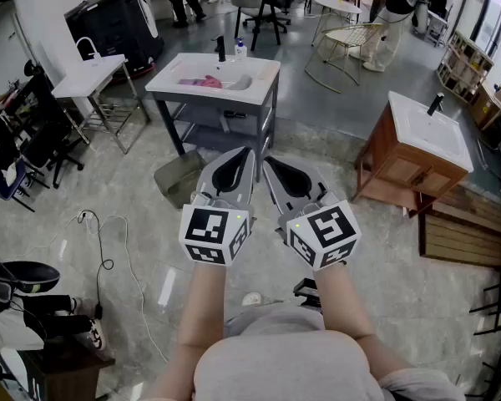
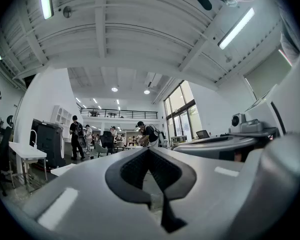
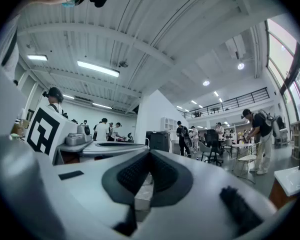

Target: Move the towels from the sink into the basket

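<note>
A pink towel (image 1: 202,82) lies in the basin of a white sink (image 1: 259,67) on a grey stand, across the floor ahead of me. A grey basket (image 1: 180,177) stands on the floor by the stand's front left leg. My left gripper (image 1: 249,151) and right gripper (image 1: 266,161) are held side by side at waist height, pointing level toward the sink and well short of it. In the left gripper view the left gripper (image 2: 149,150) has its jaws meeting at the tip with nothing between them. The right gripper (image 3: 150,153) looks the same in its own view.
A second sink on a wooden cabinet (image 1: 422,136) stands at the right, with a wooden pallet (image 1: 468,236) beside it. A white table (image 1: 88,75) and dark chairs are at the left. A cable (image 1: 108,245) lies on the floor. People and chairs (image 1: 346,44) fill the back.
</note>
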Action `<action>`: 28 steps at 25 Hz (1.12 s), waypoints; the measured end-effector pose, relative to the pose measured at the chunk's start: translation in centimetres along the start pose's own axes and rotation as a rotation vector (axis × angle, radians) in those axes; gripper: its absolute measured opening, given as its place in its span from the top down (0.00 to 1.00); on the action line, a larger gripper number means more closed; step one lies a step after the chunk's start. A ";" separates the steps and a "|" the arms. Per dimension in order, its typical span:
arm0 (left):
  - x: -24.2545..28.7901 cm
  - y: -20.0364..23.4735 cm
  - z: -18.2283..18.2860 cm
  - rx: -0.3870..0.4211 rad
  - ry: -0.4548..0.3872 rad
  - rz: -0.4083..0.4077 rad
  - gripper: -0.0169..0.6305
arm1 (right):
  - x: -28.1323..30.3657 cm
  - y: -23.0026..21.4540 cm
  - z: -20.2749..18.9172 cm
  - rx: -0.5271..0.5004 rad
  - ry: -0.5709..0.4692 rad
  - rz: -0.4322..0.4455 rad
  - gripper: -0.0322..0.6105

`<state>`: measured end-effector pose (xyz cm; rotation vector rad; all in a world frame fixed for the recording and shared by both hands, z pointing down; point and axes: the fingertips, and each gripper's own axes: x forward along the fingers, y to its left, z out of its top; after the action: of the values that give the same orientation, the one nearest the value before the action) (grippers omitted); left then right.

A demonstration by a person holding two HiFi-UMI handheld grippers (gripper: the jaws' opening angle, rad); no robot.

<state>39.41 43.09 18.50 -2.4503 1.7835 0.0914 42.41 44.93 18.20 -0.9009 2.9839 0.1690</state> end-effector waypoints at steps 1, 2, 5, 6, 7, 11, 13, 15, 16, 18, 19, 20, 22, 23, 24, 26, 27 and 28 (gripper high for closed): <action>0.2 0.4 -0.1 0.000 -0.001 0.000 0.97 | 0.4 -0.2 -0.1 0.000 0.001 -0.003 0.92; 0.4 0.7 -0.2 0.000 -0.002 0.000 0.97 | 0.8 -0.3 -0.3 0.000 0.002 -0.006 0.92; 1.0 2.0 -0.5 0.002 -0.006 -0.006 0.97 | 2.3 -0.7 -0.6 -0.001 0.000 -0.016 0.92; 1.2 2.5 -0.6 0.003 -0.007 -0.009 0.97 | 2.8 -0.8 -0.7 0.000 -0.001 -0.020 0.92; 1.4 3.1 -0.7 0.005 -0.007 -0.013 0.97 | 3.4 -0.9 -0.8 0.001 -0.002 -0.021 0.92; 2.0 5.4 -1.2 0.005 -0.002 -0.026 0.97 | 5.8 -0.8 -1.0 0.026 -0.019 -0.024 0.92; 2.2 6.6 -1.3 -0.003 -0.006 -0.026 0.97 | 6.8 -0.8 -1.1 0.033 -0.025 -0.032 0.92; 2.6 7.6 -1.4 -0.008 -0.009 -0.023 0.96 | 7.8 -1.1 -1.3 0.031 -0.020 -0.037 0.92; 2.8 8.1 -1.5 -0.010 -0.009 -0.023 0.96 | 8.2 -1.2 -1.3 0.031 -0.017 -0.037 0.92; 3.2 8.8 -1.7 -0.015 -0.004 -0.023 0.97 | 9.1 -1.4 -1.5 0.032 -0.011 -0.034 0.92; 3.3 9.1 -1.8 -0.018 -0.003 -0.023 0.96 | 9.5 -1.4 -1.6 0.031 -0.008 -0.033 0.92; 3.5 9.5 -1.9 -0.020 -0.003 -0.022 0.96 | 9.9 -1.4 -1.6 0.029 -0.006 -0.031 0.92; 3.8 10.2 -1.9 -0.021 -0.004 -0.019 0.97 | 10.7 -1.6 -1.7 0.022 -0.003 -0.031 0.92; 4.0 10.4 -2.0 -0.022 -0.003 -0.017 0.96 | 11.1 -1.8 -1.8 0.020 -0.001 -0.032 0.92; 4.2 10.7 -2.2 -0.023 -0.001 -0.015 0.96 | 11.4 -2.0 -1.9 0.020 0.000 -0.033 0.92; 4.7 11.4 -2.6 -0.026 0.005 -0.008 0.96 | 12.1 -2.5 -2.2 0.024 0.003 -0.033 0.92; 5.0 11.8 -2.8 -0.027 0.009 -0.004 0.97 | 12.5 -2.7 -2.4 0.028 0.004 -0.032 0.92; 5.3 12.1 -3.0 -0.027 0.012 0.000 0.96 | 12.9 -2.9 -2.6 0.031 0.006 -0.030 0.92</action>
<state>29.44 34.04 20.23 -2.4741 1.7993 0.1019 33.34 35.11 19.89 -0.9432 2.9679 0.1195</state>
